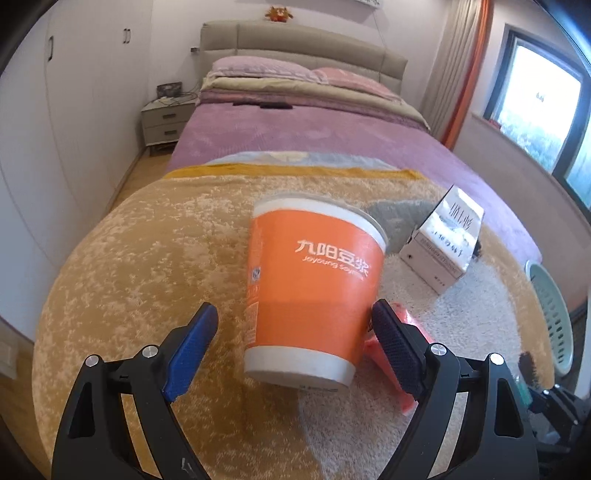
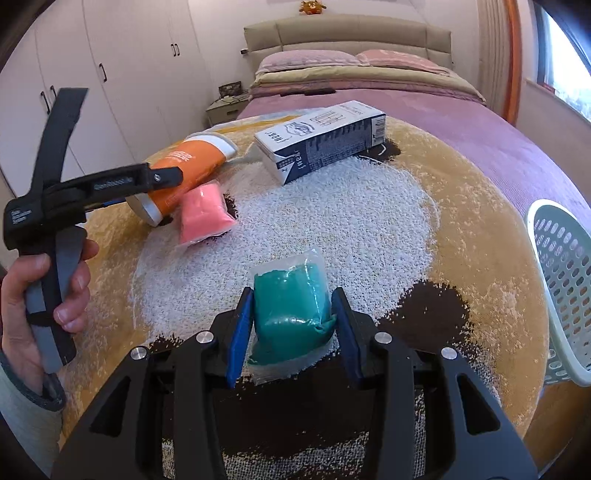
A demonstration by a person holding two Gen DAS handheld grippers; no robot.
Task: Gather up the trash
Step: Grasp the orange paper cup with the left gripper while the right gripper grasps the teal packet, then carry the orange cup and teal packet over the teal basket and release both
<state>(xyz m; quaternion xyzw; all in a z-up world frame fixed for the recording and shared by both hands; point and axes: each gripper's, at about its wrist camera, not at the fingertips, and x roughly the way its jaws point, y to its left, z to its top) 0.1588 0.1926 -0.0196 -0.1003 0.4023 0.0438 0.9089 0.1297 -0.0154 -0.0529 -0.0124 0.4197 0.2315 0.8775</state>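
Orange cup (image 1: 314, 291) lies tipped, rim toward headboard, between spread left gripper (image 1: 295, 347); right gripper (image 2: 291, 332) pinches teal packet (image 2: 291, 314)

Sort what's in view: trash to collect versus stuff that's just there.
Trash job: orange cup, pink packet, green packet, milk carton, white basket.

Just there: blanket, pillows, nightstand, wardrobe, stuffed toy.
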